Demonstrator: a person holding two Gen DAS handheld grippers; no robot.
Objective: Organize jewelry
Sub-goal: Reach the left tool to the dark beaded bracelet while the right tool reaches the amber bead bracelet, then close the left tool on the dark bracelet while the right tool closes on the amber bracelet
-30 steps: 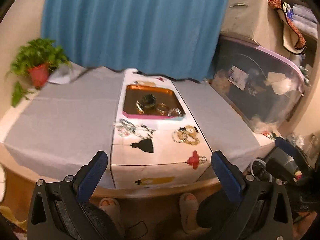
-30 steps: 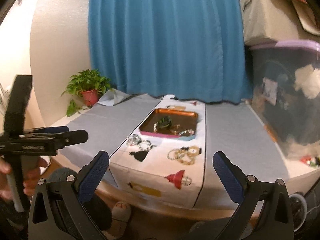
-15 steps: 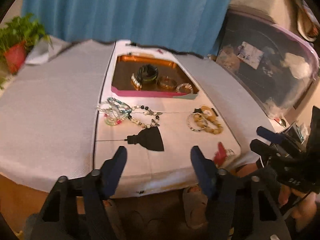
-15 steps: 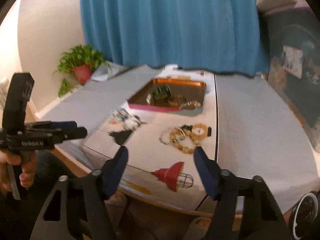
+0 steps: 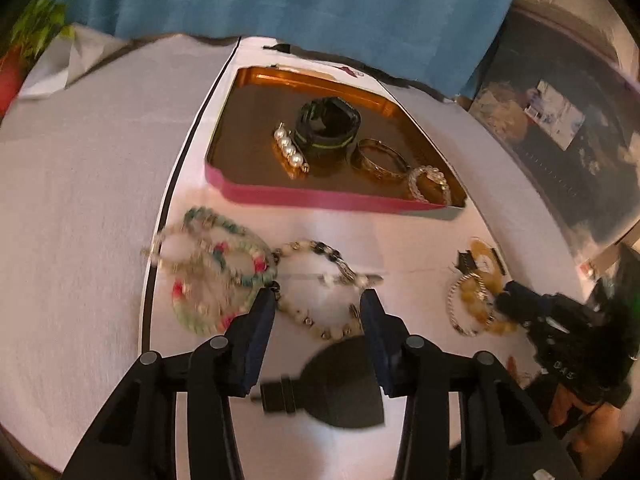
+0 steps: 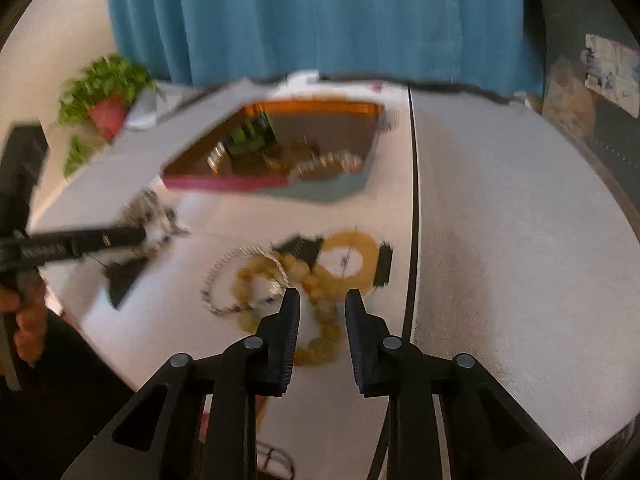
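Observation:
A pink-walled tray point(image 5: 320, 199) with an orange inside holds a dark green cuff point(image 5: 327, 128), a pearl clip point(image 5: 289, 151), a gold bangle point(image 5: 380, 159) and a clear bead bracelet point(image 5: 430, 182). In front of it lie a pile of green and pink bead bracelets point(image 5: 212, 272) and a white and black bead bracelet point(image 5: 320, 288). My left gripper point(image 5: 318, 304) is open just above that bracelet. My right gripper point(image 6: 322, 300) is open over yellow bead bracelets point(image 6: 316, 288) and a silver chain point(image 6: 224, 280); it also shows in the left wrist view point(image 5: 520, 300). The tray is blurred in the right wrist view point(image 6: 264, 182).
A white runner with printed black and red lamps point(image 5: 340, 384) covers the grey tablecloth point(image 5: 80, 200). A blue curtain point(image 6: 320, 20) hangs behind. A potted plant point(image 6: 106, 108) stands at the far left. A dark storage bin point(image 5: 560, 140) stands on the right.
Both grippers moved forward and down toward the jewelry and their jaws narrowed. The left one now hovers over the white and black bracelet, the right one over the yellow beads.

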